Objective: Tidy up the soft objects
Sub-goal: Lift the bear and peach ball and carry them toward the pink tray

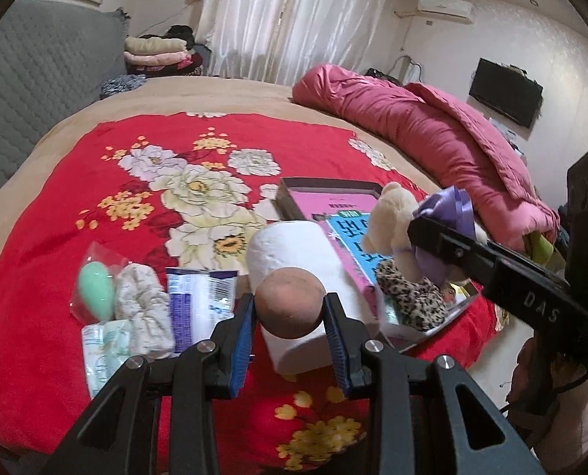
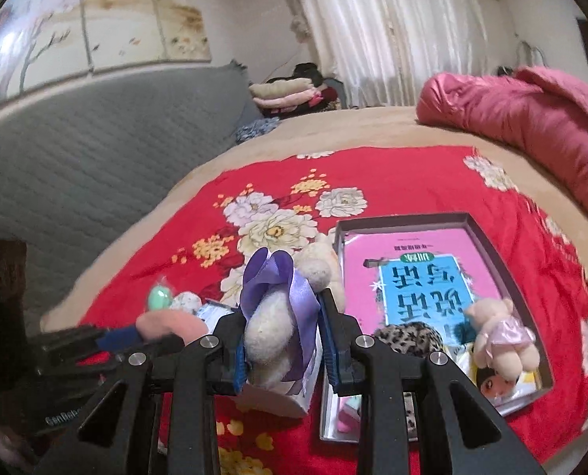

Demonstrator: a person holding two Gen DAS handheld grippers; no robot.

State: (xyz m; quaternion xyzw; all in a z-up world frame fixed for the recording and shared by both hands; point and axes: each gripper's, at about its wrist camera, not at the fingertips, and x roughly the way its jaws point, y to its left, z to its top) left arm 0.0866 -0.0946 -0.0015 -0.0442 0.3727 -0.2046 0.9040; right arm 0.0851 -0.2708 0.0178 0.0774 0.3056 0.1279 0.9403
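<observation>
My left gripper point(image 1: 290, 312) is shut on a round pink-brown sponge puff point(image 1: 290, 303), held above a toilet paper roll point(image 1: 294, 249) on the red floral bedspread. My right gripper point(image 2: 284, 336) is shut on a cream plush bear with a purple ribbon point(image 2: 274, 316); it also shows in the left wrist view point(image 1: 396, 225). A shallow box point(image 2: 495, 257) with a pink and blue booklet holds a leopard-print scrunchie point(image 2: 408, 338) and a small bear in a pink dress point(image 2: 499, 336). The puff point(image 2: 171, 326) and the left gripper show at the left of the right wrist view.
A green egg sponge in a bag point(image 1: 96, 281), a folded white cloth point(image 1: 143, 308) and tissue packets point(image 1: 198, 297) lie left of the roll. A pink quilt point(image 1: 432, 134) lies along the bed's far right. A grey padded headboard point(image 2: 96, 150) stands at left.
</observation>
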